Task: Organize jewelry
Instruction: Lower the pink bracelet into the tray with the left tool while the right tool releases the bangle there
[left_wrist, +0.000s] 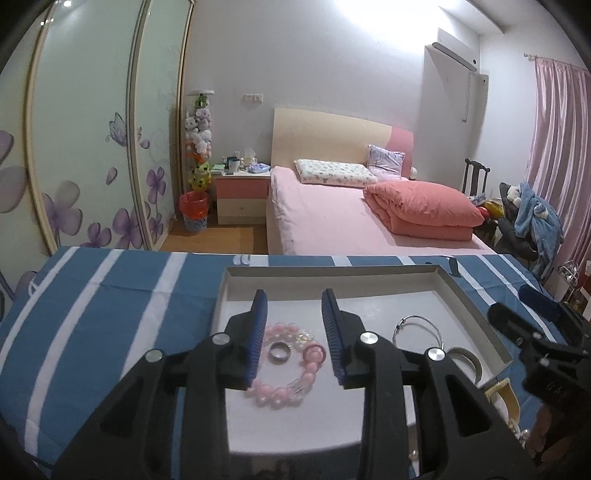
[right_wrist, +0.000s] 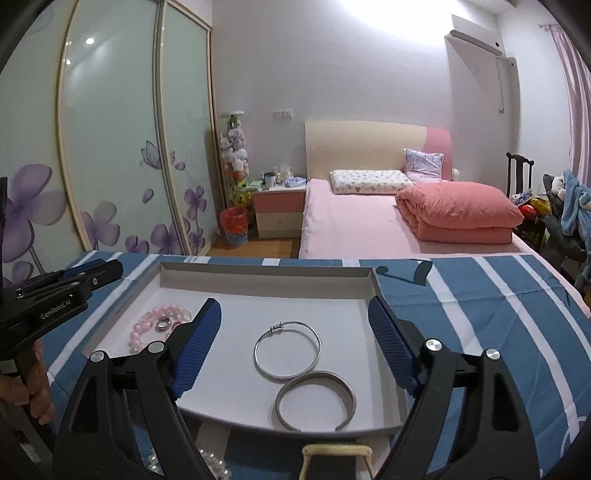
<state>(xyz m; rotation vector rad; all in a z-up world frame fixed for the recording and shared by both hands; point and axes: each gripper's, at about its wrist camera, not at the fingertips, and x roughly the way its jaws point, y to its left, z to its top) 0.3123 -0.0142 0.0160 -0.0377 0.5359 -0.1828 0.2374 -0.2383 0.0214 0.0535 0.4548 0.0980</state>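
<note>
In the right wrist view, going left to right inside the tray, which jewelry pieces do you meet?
pink bead bracelet with the ring lying inside its loop → thin wire bangle → wide open cuff bangle.

Black plastic tongs (left_wrist: 295, 314) with ribbed blue pads (right_wrist: 199, 343); round silver screws; white "GenRobot.AI" lettering.

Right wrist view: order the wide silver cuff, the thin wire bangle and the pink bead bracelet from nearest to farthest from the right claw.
1. Wide silver cuff, tray front, between the right claw fingers.
2. Thin wire bangle, just behind it, mid-tray.
3. Pink bead bracelet, far left of the tray.
</note>
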